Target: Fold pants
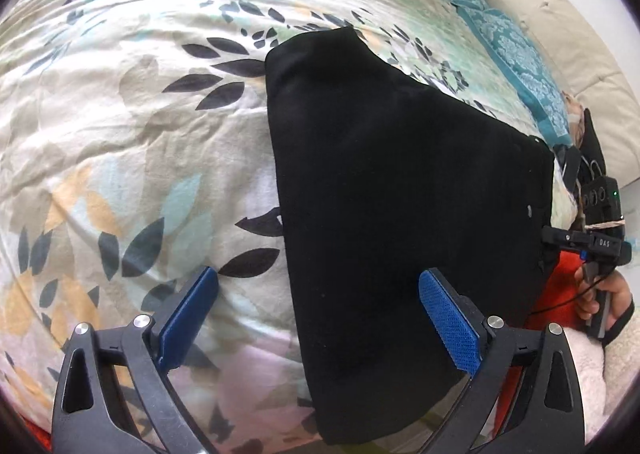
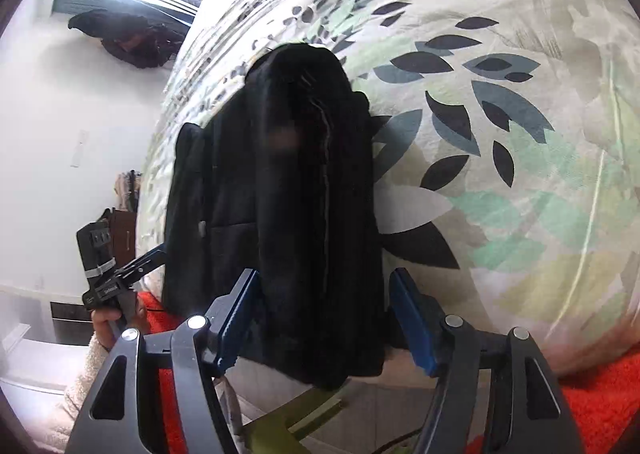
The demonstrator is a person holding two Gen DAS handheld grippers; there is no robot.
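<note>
**Black pants lie folded on the bed, both tools spread wide**

Your folded black fabric pants (image 1: 400,194) lie on the bed, on the leaf-printed cream, grey and mint bedspread (image 1: 132,126), near its lower edge. In the left wrist view they form a broad dark wedge, narrow at the far end and wide toward you, its lower corner reaching the edge of the bed.

Your left tool (image 1: 318,318) is wide open. Its left blue pad (image 1: 188,318) sits over bare bedspread and its right blue pad (image 1: 448,322) over the black cloth, so the long left edge of the pants runs between them. Nothing is clamped; whether the pads touch the fabric cannot be told.

Your right tool (image 2: 322,318) is also spread wide, and a thick bunched fold of the pants (image 2: 304,194) lies between its blue pads (image 2: 412,326). The pads stand at either side of that fold without pressing together; contact with the cloth cannot be told. In this view the pants look stacked in layers, with a seam line running down the middle.

From the left wrist view your right hand (image 1: 600,298) grips its tool's handle at the right-hand edge of the pants. An orange-red rug (image 2: 592,394) shows below the bed edge, and a teal patterned pillow (image 1: 516,62) lies at the far right of the bed.
</note>
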